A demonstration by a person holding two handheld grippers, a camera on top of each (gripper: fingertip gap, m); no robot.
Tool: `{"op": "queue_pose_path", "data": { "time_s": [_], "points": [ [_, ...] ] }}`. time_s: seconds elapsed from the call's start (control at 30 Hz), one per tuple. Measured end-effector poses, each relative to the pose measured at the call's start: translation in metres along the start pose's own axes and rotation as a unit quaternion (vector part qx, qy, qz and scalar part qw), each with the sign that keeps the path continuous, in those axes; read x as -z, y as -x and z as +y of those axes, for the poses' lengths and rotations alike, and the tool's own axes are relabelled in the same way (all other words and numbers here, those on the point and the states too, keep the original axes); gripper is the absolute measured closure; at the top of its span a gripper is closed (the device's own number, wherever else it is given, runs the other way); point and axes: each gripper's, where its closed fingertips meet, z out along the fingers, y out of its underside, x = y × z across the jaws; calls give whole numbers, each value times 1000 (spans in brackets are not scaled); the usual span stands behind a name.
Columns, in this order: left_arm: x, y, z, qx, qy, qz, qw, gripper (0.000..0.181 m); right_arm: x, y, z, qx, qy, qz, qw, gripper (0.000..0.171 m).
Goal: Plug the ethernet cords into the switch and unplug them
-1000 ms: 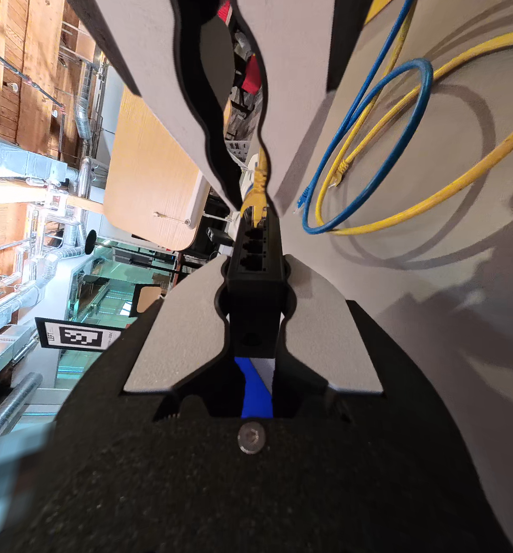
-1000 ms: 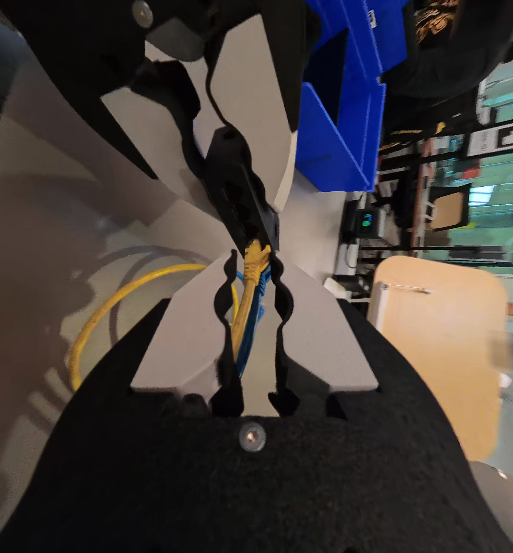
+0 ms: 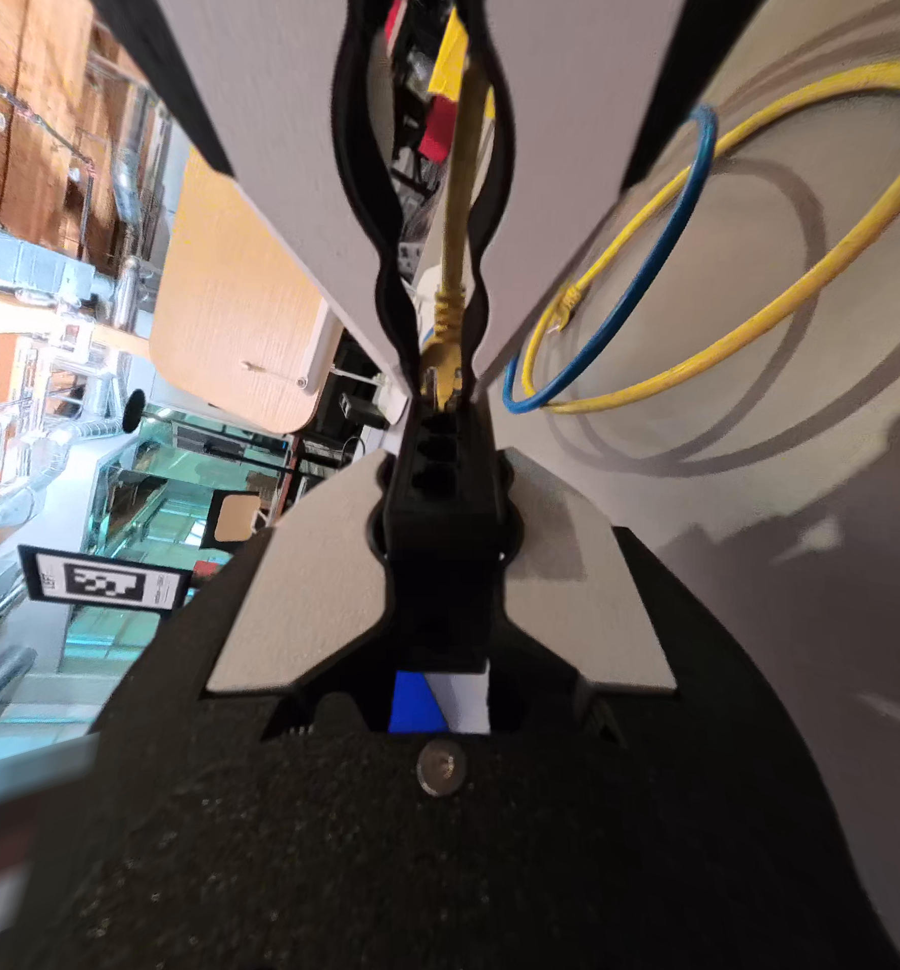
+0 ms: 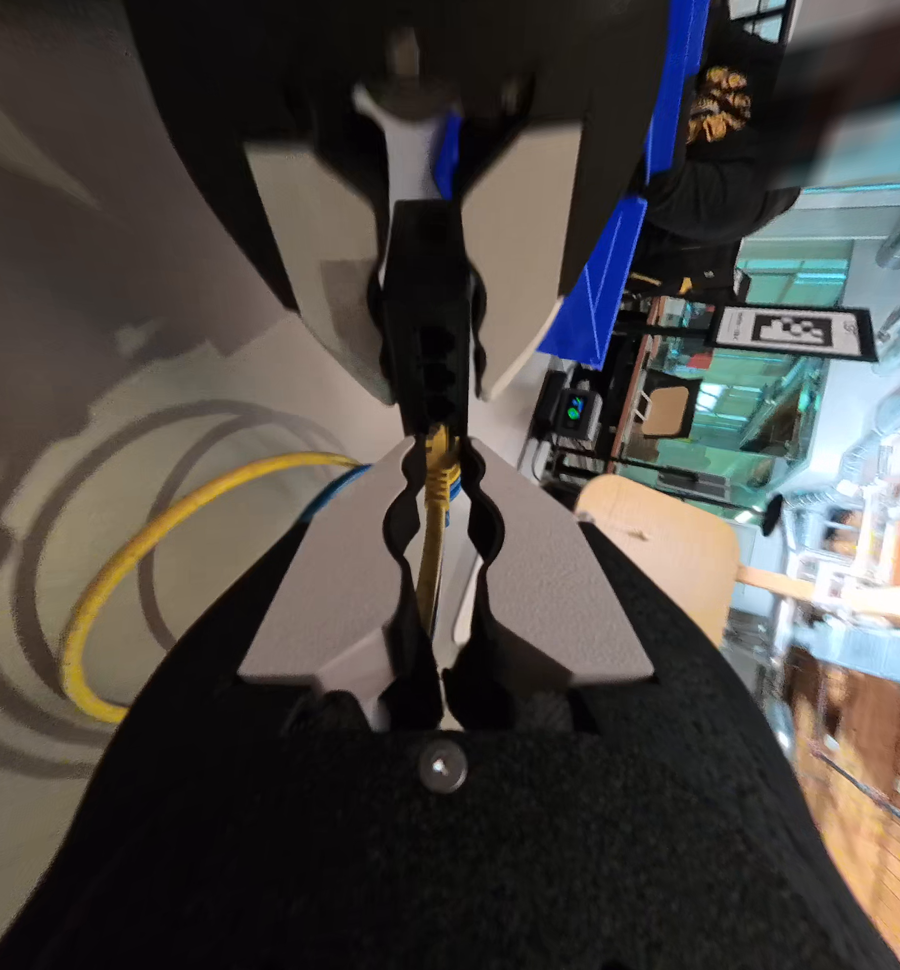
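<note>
- Since 1 s ago: both grippers have drawn closer and squared up; switch now points straight at the plug rather than skewed, and the plug tip sits at the end port mouth.
- Left gripper (image 3: 440, 504): clamped on the black switch (image 3: 437, 530), held off the table, port row facing away toward the other gripper.
- Right gripper (image 4: 440, 462): pinching the yellow ethernet cord (image 4: 432, 556) just behind its plug (image 4: 440, 451).
- Key relation: plug's long axis looks roughly in line w/ the switch's, port dead ahead of right gripper; full seating can't be told.
- Far right on the grey table (image 3: 752, 551): loose blue cord (image 3: 642, 278), slack yellow loops.
</note>
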Motion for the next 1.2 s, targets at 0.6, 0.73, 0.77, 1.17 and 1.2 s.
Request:
{"op": "queue_pose_path", "data": {
  "time_s": [0.6,0.73,0.77,1.17,1.2],
  "points": [
    [-1,-6,-8,5,-12,26,1000,146,8,9,1,-30,-39,-37,998,159],
    [0,1,-9,0,-15,7,1000,146,10,3,0,-70,-63,-10,995,157],
    [0,4,-7,-9,-10,-6,1000,146,12,0,2,-74,-66,0,995,157],
    [6,29,5,-87,16,-101,991,147,20,-8,7,-454,-96,-68,883,161],
    [6,29,5,-90,18,-102,991,145,19,-6,6,-463,-97,-71,878,161]
  ]
}}
